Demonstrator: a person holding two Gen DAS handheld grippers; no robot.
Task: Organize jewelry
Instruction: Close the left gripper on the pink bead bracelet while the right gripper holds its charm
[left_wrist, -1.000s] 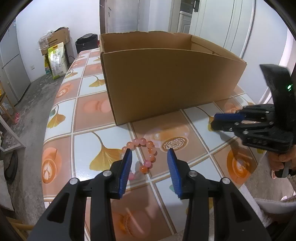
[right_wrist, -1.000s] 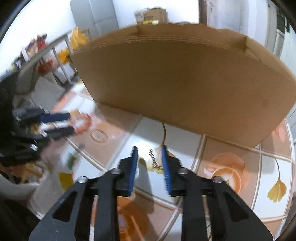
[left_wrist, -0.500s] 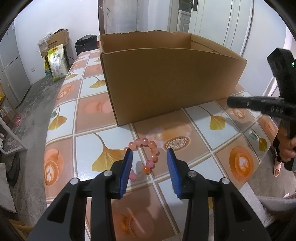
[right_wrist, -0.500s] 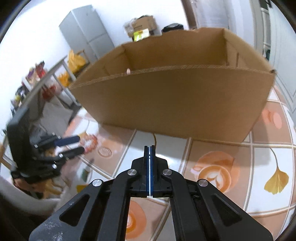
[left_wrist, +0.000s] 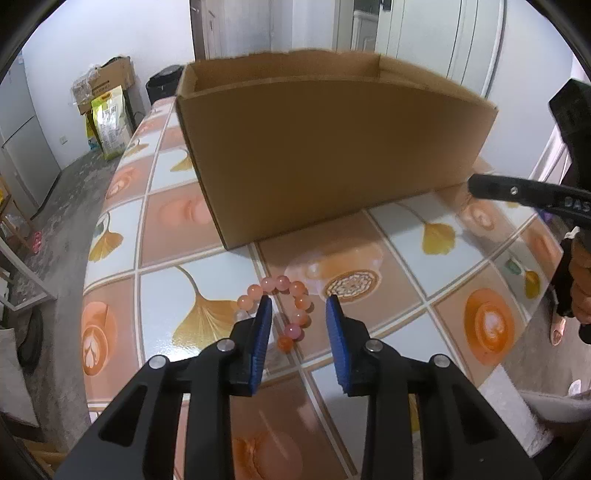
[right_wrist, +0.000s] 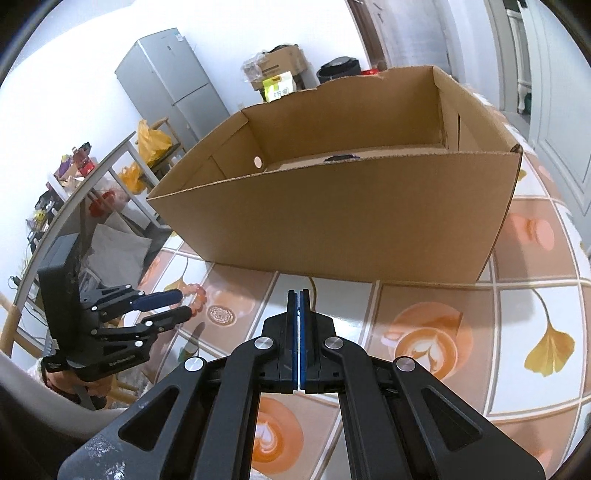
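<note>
On the tiled tabletop (left_wrist: 166, 306), patterned with ginkgo leaves and coffee cups, lies a bracelet of round pink and orange beads (left_wrist: 291, 306) in an open loop, a little way in front of the large open brown cardboard box (left_wrist: 332, 147). The left gripper (left_wrist: 298, 310) hovers low over that bracelet with its blue-padded fingers (left_wrist: 263, 332) spread apart; the right-hand run of beads lies in the gap between them, while the left pad covers part of the loop. Nothing is clamped, and whether a pad touches a bead cannot be told from this angle.

From the right wrist view, the right gripper (right_wrist: 299, 295) has its blue pads pressed together, only a thin pale sliver showing between them. A small chain was possibly caught there, but the view is too poor to say, so what it holds, if anything, cannot be told. It sits above the table, in front of the box's near wall. Inside the cardboard box (right_wrist: 351, 206) a dark round object (right_wrist: 341, 158) rests on the floor, barely showing over the rim, and a round hole pierces the left wall.

The left gripper (right_wrist: 177, 304) also appears at the left of that view, fingers parted around the bead bracelet (right_wrist: 195, 293). A grey refrigerator (right_wrist: 173, 85) stands against the far wall, with a yellow-green sack (left_wrist: 110, 125) on the floor beside the table.
</note>
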